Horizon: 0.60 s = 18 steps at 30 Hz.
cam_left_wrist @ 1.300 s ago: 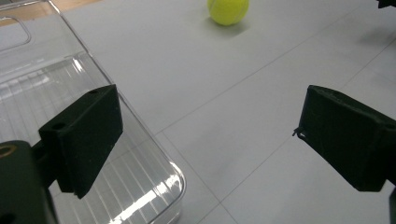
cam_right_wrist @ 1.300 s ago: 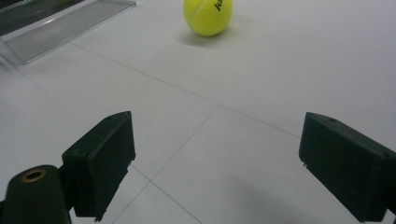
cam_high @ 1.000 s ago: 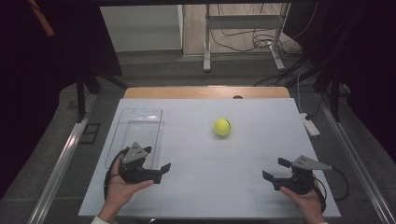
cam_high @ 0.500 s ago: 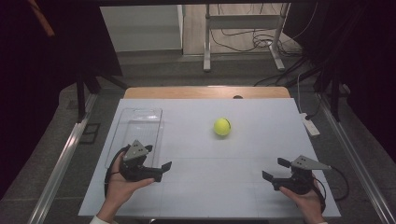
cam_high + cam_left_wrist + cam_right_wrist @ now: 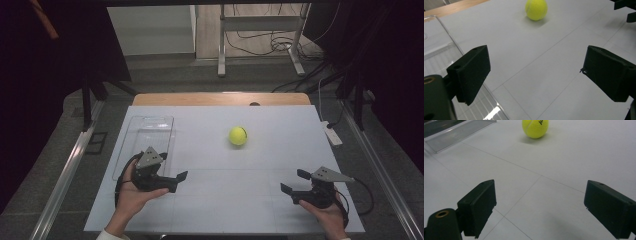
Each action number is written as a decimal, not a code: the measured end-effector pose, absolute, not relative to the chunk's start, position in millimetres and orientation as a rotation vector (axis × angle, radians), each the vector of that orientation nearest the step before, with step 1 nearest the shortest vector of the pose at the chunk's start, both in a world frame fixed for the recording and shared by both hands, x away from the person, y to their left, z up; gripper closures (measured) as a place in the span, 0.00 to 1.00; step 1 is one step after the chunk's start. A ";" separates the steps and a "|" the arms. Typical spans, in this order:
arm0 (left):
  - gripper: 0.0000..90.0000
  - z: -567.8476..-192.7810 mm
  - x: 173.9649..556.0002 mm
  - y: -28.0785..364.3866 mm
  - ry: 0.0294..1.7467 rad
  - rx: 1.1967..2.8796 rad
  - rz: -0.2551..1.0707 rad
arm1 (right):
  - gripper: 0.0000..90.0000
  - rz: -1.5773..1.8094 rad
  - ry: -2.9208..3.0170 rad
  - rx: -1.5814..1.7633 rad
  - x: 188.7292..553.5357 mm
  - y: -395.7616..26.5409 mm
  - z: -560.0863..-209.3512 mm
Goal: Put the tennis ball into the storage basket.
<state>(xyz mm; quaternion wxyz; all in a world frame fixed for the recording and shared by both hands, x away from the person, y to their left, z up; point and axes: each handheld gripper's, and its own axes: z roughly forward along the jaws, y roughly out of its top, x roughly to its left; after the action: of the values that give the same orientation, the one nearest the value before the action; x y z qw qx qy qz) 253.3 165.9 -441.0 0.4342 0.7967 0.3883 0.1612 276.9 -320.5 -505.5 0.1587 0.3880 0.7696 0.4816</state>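
A yellow tennis ball [image 5: 238, 135] lies on the white table top [image 5: 225, 200], a little past the middle. My left gripper [image 5: 178, 181] is held at the front left, beside the near end of a clear plastic tray [image 5: 150, 118]. Its jaws are open and empty and point right toward the centre. In the left gripper view the ball [image 5: 536, 9] lies far ahead of the open left gripper [image 5: 536, 70]. My right gripper [image 5: 294, 181] rests at the front right, open and empty, pointing left. The ball [image 5: 535, 128] is well beyond the open right gripper [image 5: 539, 205].
The clear tray [image 5: 439, 47] is empty and runs along the table's left side. A small white device [image 5: 331, 134] lies at the right edge. A wooden strip [image 5: 220, 98] borders the far edge, with metal stand legs [image 5: 220, 45] and cables on the floor beyond.
The left gripper has edged slightly right and away from the person. The right gripper and the ball have not moved.
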 end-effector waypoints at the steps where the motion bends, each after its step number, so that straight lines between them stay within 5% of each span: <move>1: 0.09 -440.0 253.9 164.5 0.962 1.985 0.403 | 0.12 1.377 2.200 1.109 276.9 -320.5 -505.4; 18: 0.10 -435.7 263.2 145.1 0.936 2.025 0.366 | 0.12 1.374 2.201 1.105 276.8 -320.6 -505.3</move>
<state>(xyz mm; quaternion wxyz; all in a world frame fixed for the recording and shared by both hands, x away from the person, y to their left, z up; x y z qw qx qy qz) 263.2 145.1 -435.7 0.4263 0.8104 0.3744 0.1462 276.8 -320.6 -505.3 0.1599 0.3867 0.7704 0.4810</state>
